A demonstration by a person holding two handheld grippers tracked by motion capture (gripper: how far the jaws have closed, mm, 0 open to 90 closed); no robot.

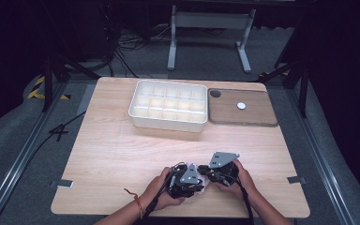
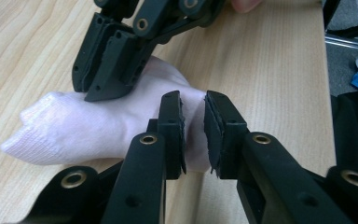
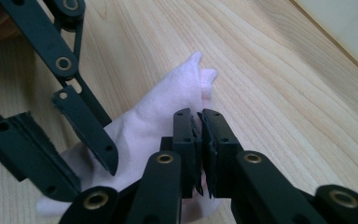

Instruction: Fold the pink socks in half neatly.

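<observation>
A white sock (image 1: 203,178) lies crumpled on the wooden table (image 1: 117,154) near its front edge, between the person's two hands. My left gripper (image 2: 194,100) has its jaws pinched on a fold of the sock (image 2: 84,126) at one end. From the opposite side my right gripper (image 3: 200,114) is clamped on the fabric of the sock (image 3: 163,109), jaws almost together. In the high view the left gripper (image 1: 193,182) and right gripper (image 1: 212,175) meet tip to tip over the sock. The right gripper (image 2: 103,88) rests on the sock's upper side in the left gripper view.
A white compartment tray (image 1: 166,123) stands at the back centre of the table. Beside it on the right lies a brown board (image 1: 253,117) bearing a white disc (image 1: 241,106) and a dark disc (image 1: 215,93). The table's front edge runs just under the hands.
</observation>
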